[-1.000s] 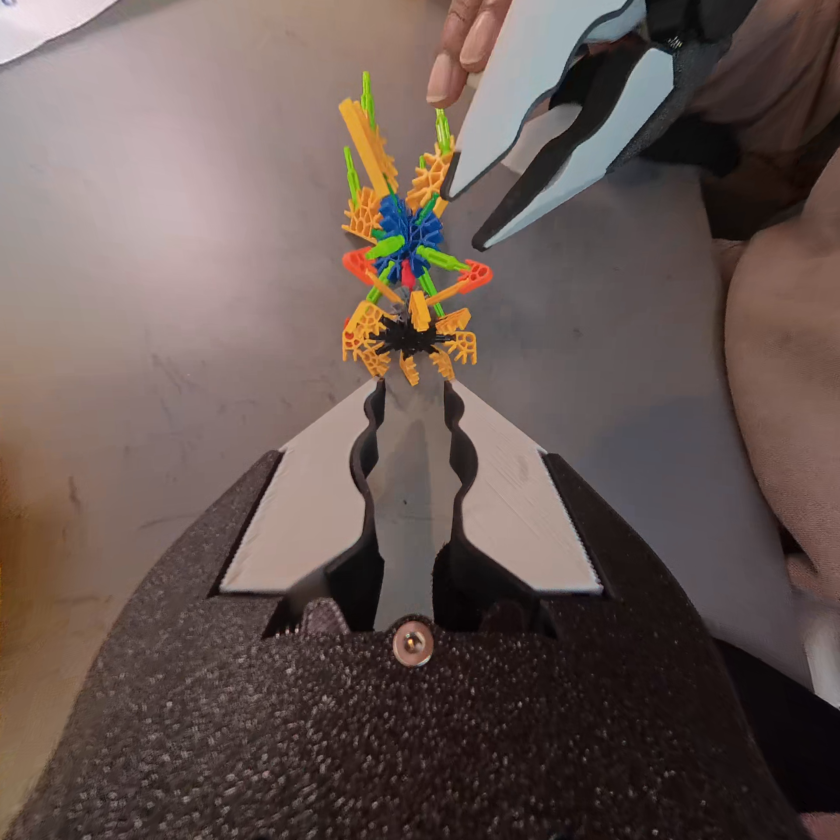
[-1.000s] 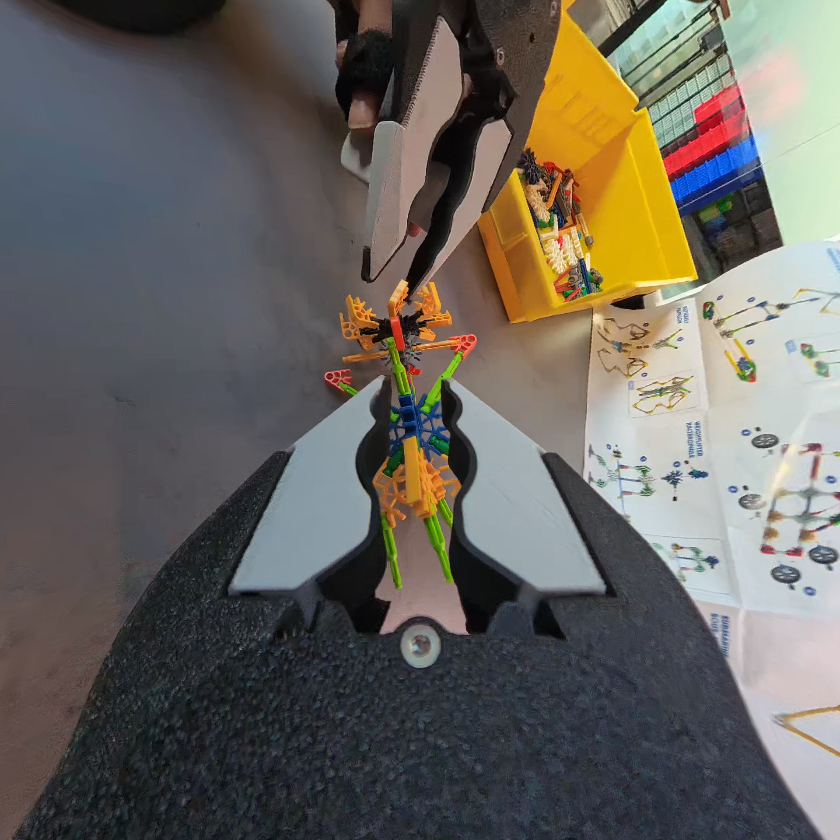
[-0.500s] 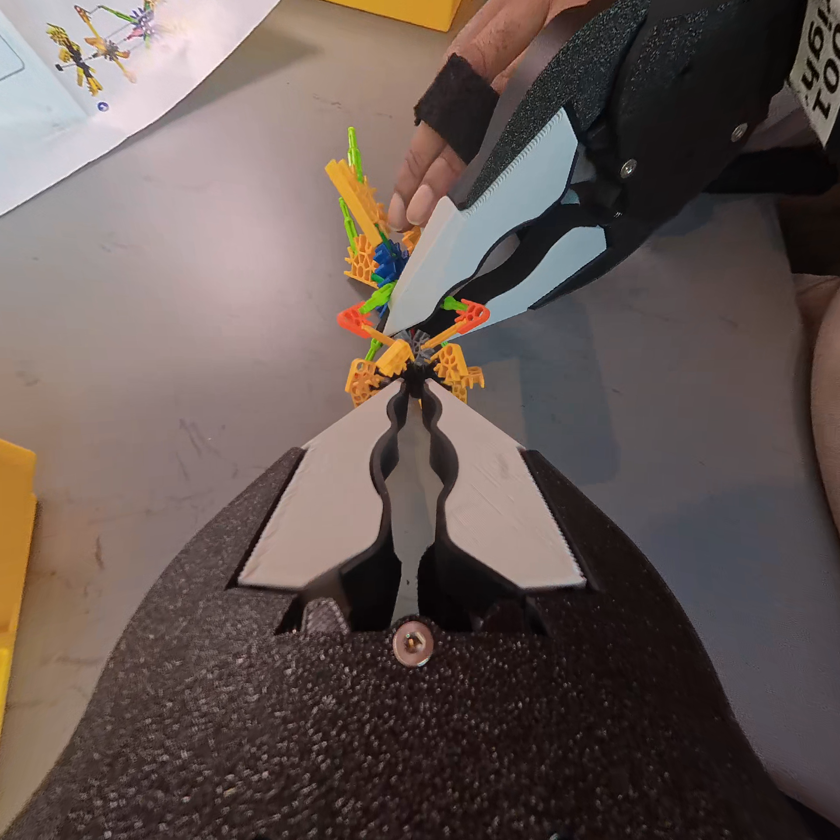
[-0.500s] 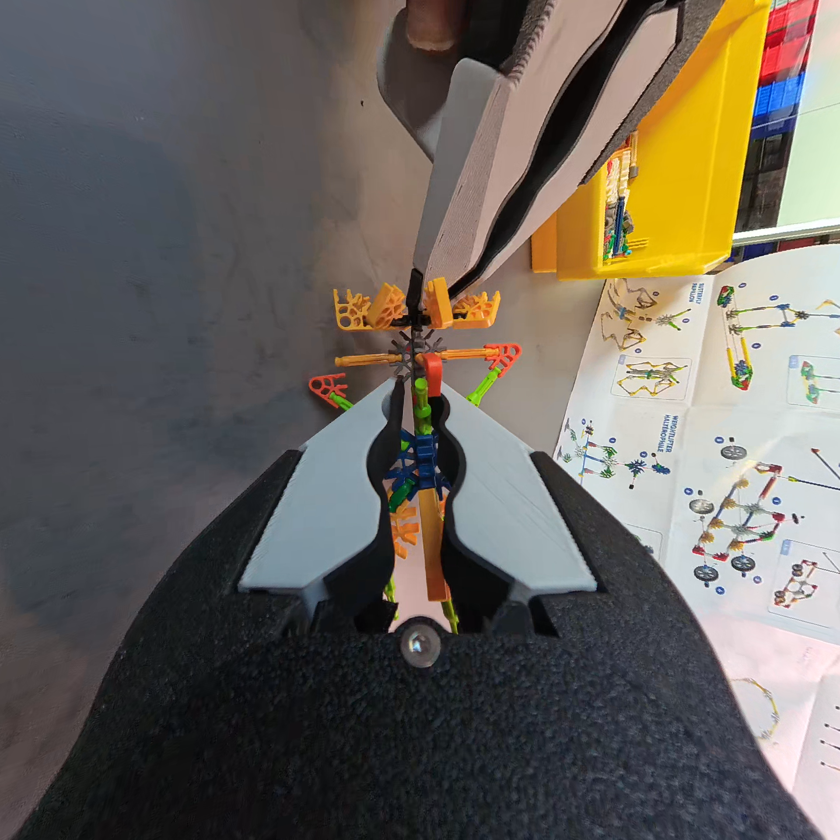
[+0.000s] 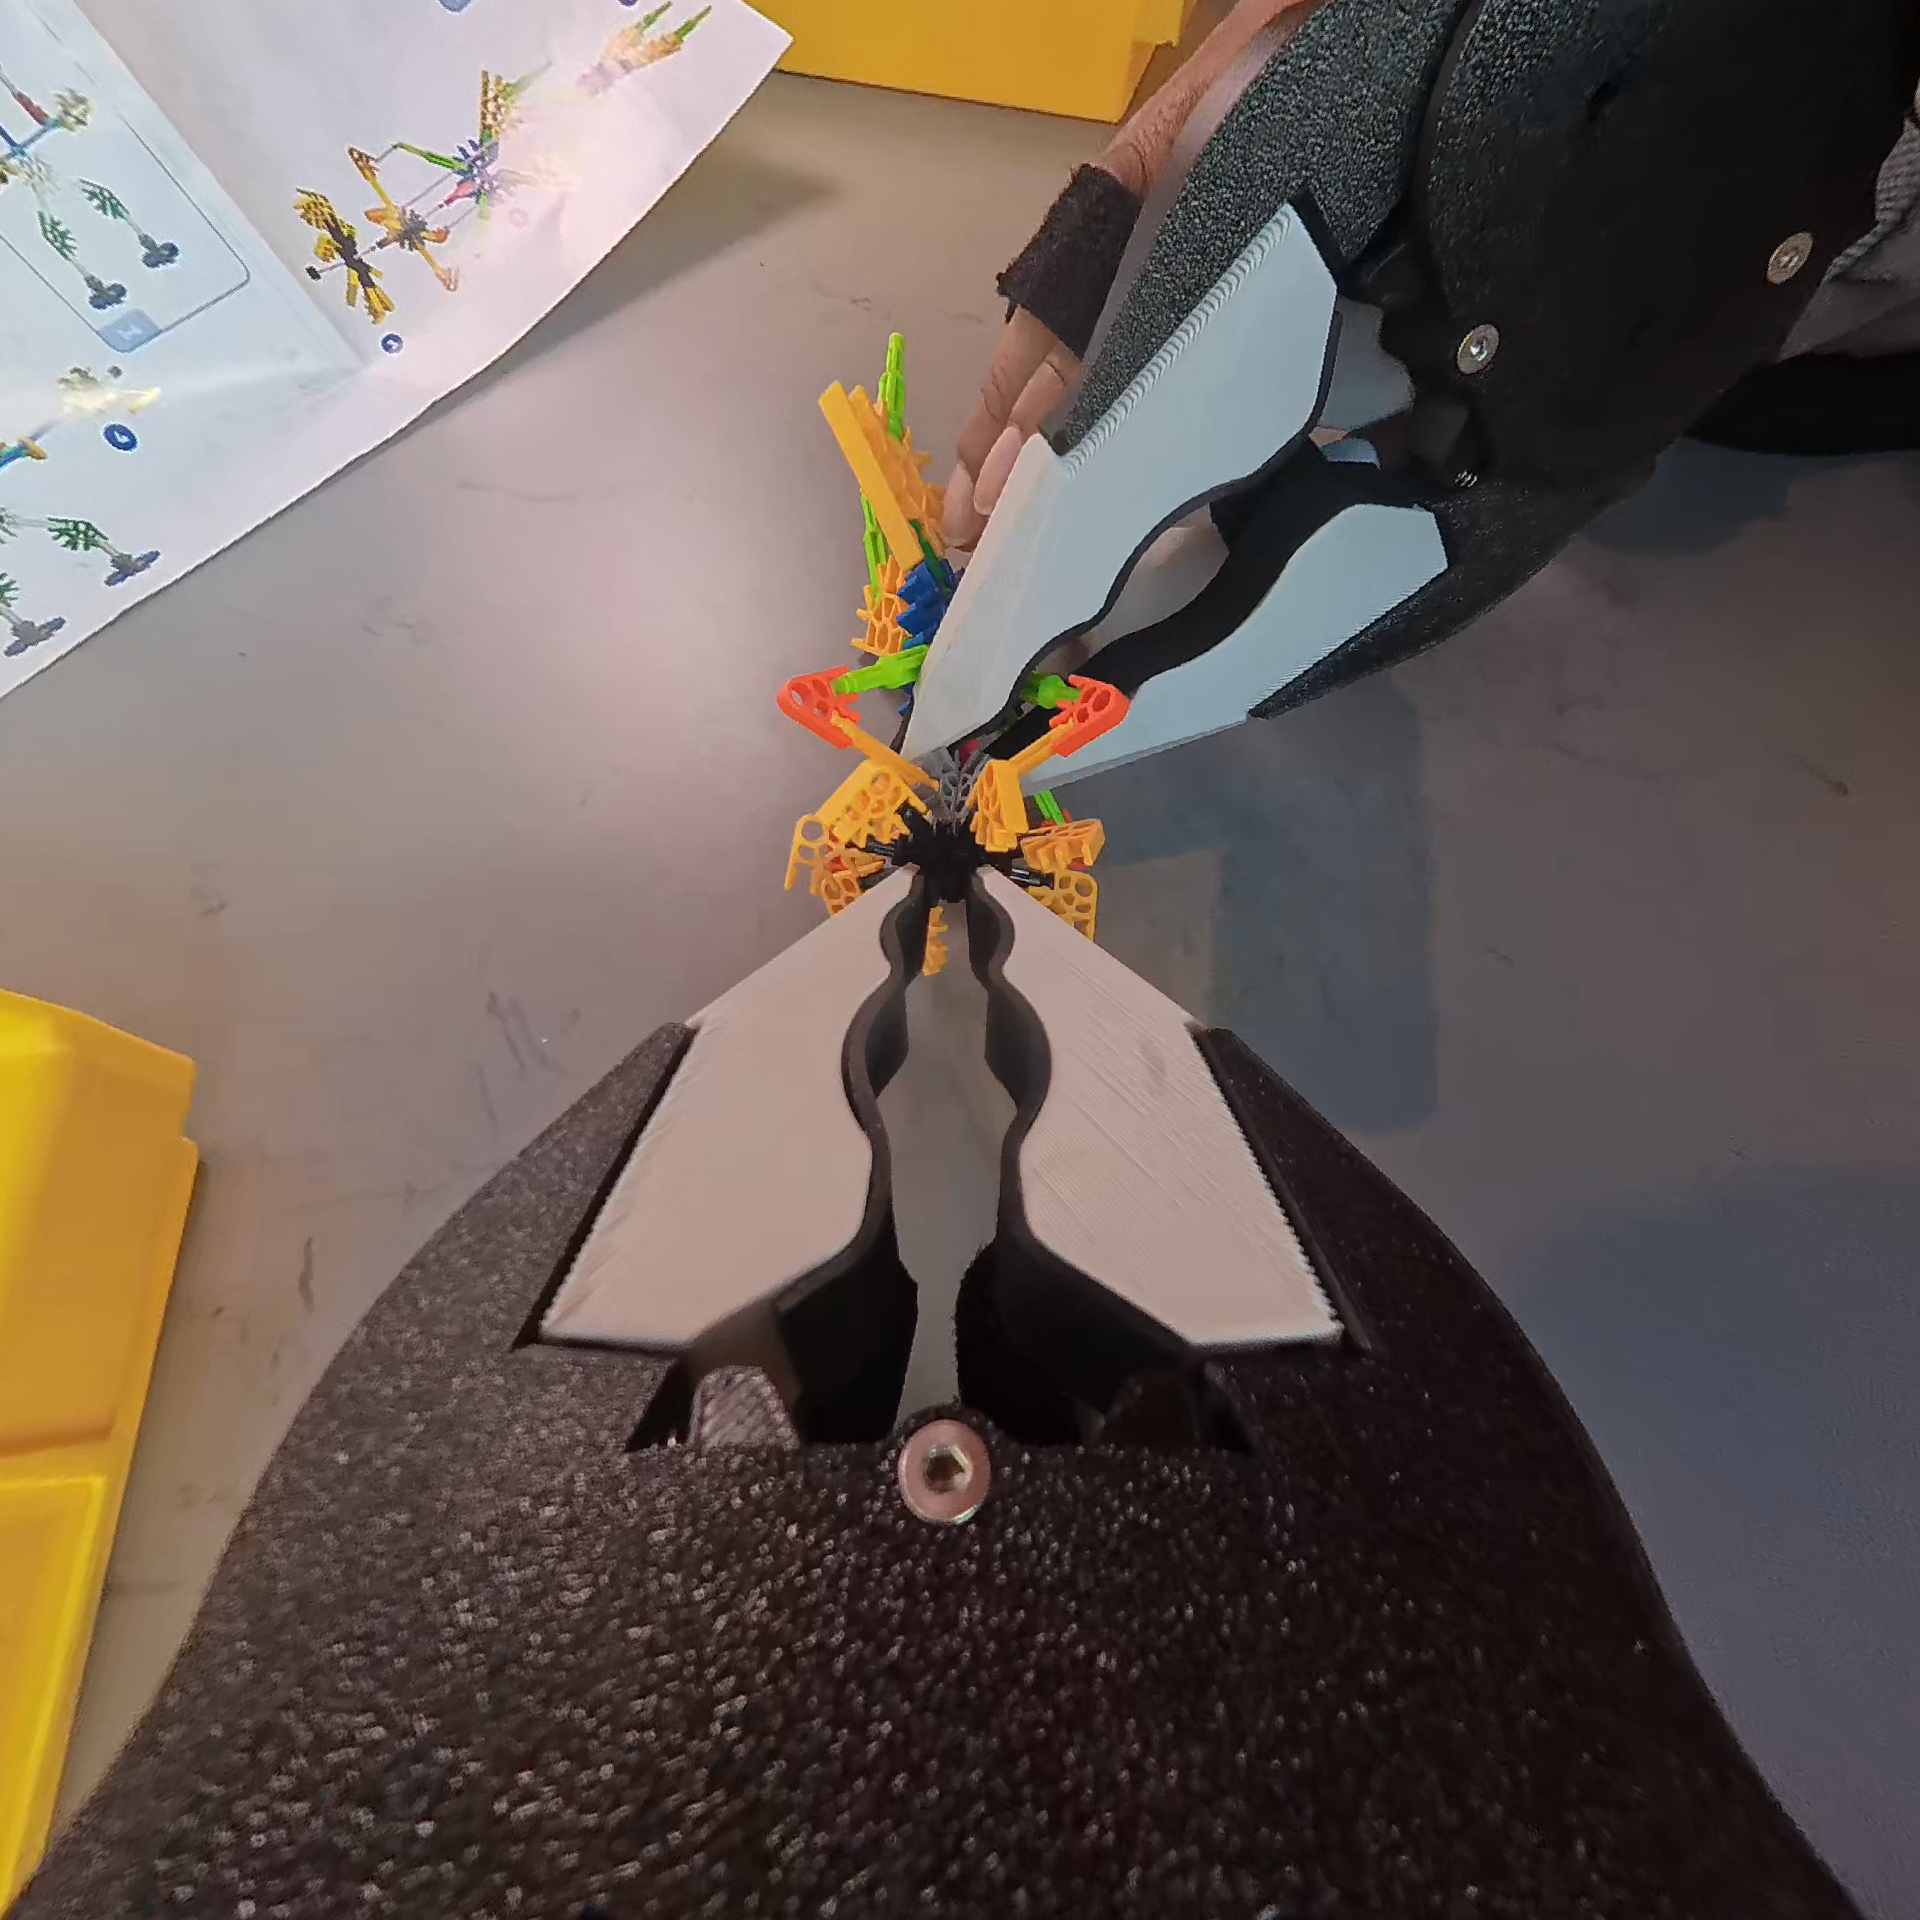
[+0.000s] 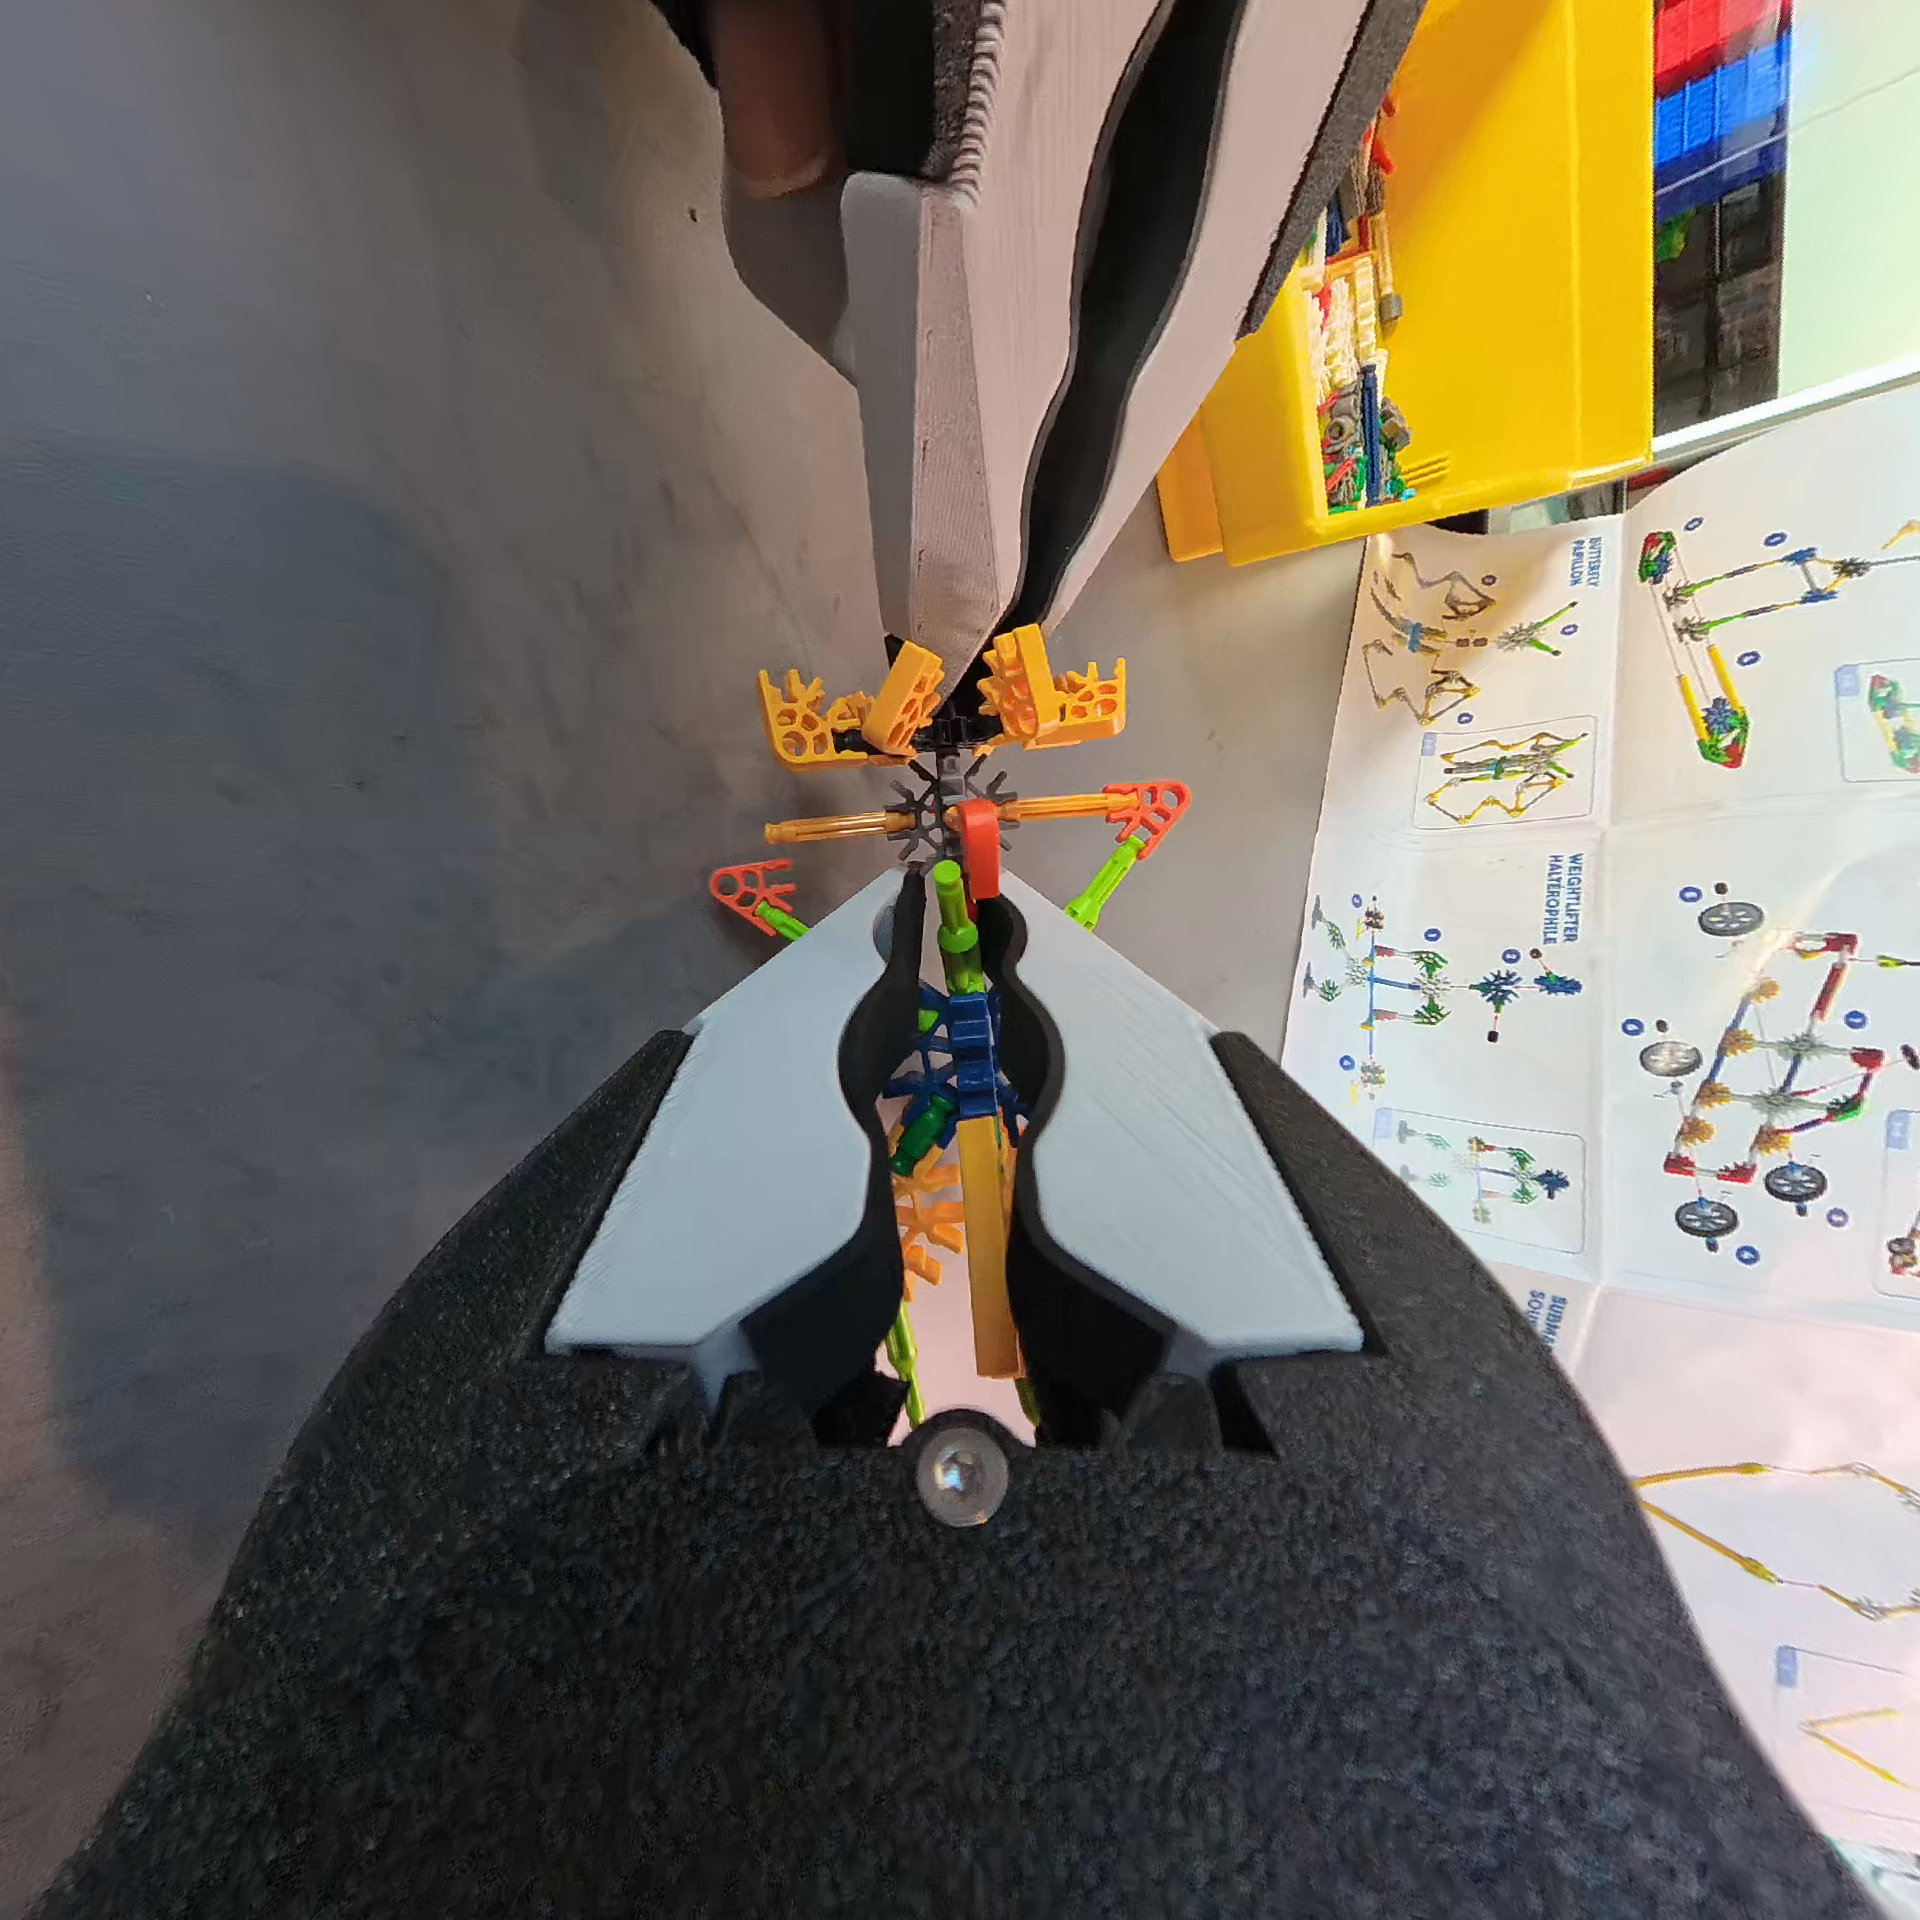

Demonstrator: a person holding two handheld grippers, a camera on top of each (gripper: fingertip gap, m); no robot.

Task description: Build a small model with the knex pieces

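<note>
A small toy model [image 5: 852,821] of yellow, orange, green, blue and black plastic rods and connectors is held between both grippers above the grey table [image 5: 468,779]. My left gripper [image 5: 940,883] is shut on the model's black hub end, among the yellow connectors. My right gripper [image 6: 951,894] is shut on the model's [image 6: 961,1029] other part, with the blue connector, a green rod and a yellow rod between its fingers. The right gripper [image 5: 966,748] comes in from the upper right in the left wrist view. The left gripper [image 6: 966,665] comes down from the top in the right wrist view.
A printed instruction sheet [image 6: 1558,935] lies on the table and also shows in the left wrist view [image 5: 260,260]. A yellow bin [image 6: 1507,312] holding several loose pieces stands behind it. Another yellow bin [image 5: 73,1247] is at the left edge. A person's fingers [image 5: 997,447] hold the right gripper. Both grippers' tips are close together, under 4 cm apart.
Both grippers have closed on the model: the left onto the black hub, the right around the blue and green part. The right gripper has moved in closer to the left one.
</note>
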